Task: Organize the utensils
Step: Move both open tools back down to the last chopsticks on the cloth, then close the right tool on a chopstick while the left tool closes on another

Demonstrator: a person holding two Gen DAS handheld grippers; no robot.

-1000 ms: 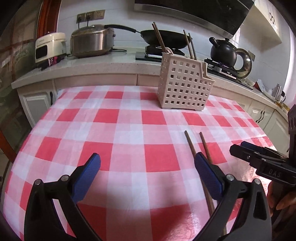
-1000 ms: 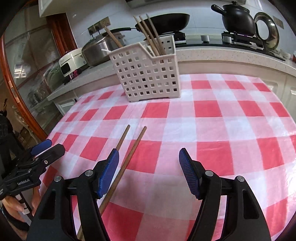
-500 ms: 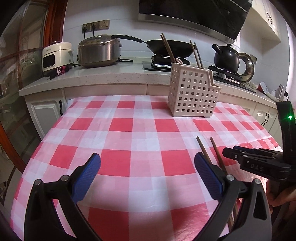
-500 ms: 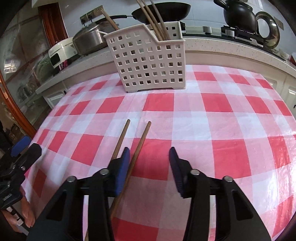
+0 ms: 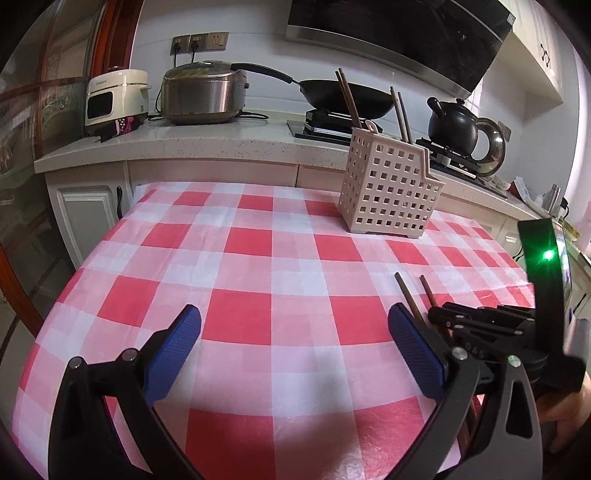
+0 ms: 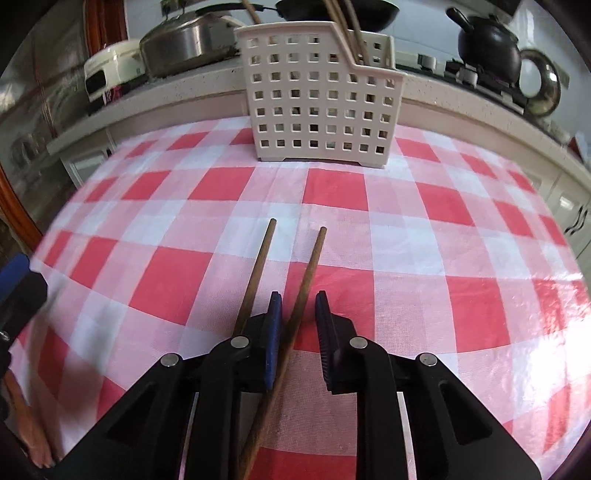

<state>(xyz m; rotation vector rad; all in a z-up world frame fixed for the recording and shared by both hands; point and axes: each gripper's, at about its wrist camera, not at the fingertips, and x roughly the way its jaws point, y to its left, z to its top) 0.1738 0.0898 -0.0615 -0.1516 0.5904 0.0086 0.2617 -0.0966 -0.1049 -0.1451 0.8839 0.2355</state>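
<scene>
Two brown wooden chopsticks lie side by side on the red-and-white checked tablecloth (image 6: 424, 236). My right gripper (image 6: 297, 299) hangs low over them with its jaws closing. The right chopstick (image 6: 310, 266) runs between the blue pads, close against the left pad, and a gap shows at the right pad. The left chopstick (image 6: 258, 266) lies just outside the left finger. A white perforated utensil basket (image 6: 317, 99) stands at the table's far side with several chopsticks (image 6: 347, 29) upright in it. My left gripper (image 5: 295, 325) is open over bare cloth, holding nothing, left of the right gripper (image 5: 480, 325).
Behind the table runs a counter (image 5: 221, 140) with a white appliance (image 5: 114, 96), a steel rice cooker (image 5: 203, 92), a black wok (image 5: 347, 98) and a black kettle (image 5: 452, 122). The table's left edge drops off near cabinet doors (image 5: 85, 218). A hand shows at the lower right.
My right gripper has shifted left over the two chopsticks and dipped toward them. Its jaws have narrowed from wide apart to a small gap around the right chopstick. The left gripper stays open.
</scene>
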